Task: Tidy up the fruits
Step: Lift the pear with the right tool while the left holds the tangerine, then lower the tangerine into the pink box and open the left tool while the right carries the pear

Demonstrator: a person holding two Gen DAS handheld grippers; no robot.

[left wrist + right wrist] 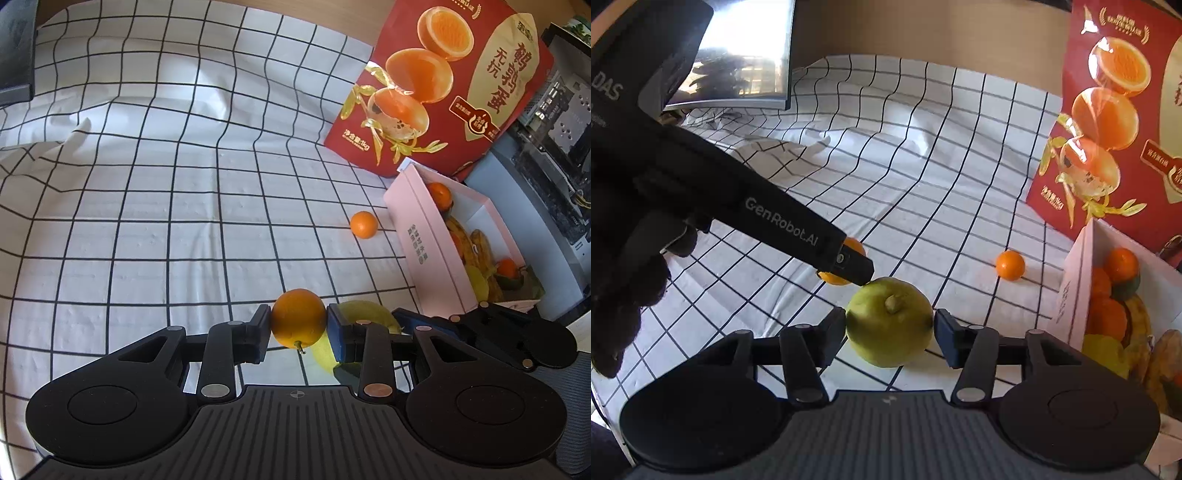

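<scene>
My left gripper is shut on an orange just above the checked cloth; in the right wrist view that orange is mostly hidden behind the left gripper's body. A yellow-green lemon lies on the cloth between the fingers of my right gripper, which is open around it with a small gap on the right side. The lemon shows behind the orange in the left wrist view. A small orange lies loose on the cloth, also seen in the right wrist view. A pink box at right holds oranges and bananas.
A red egg-carton bag stands behind the pink box. A monitor stands at the far left of the cloth. Computer hardware sits at the far right edge. A gloved hand holds the left gripper.
</scene>
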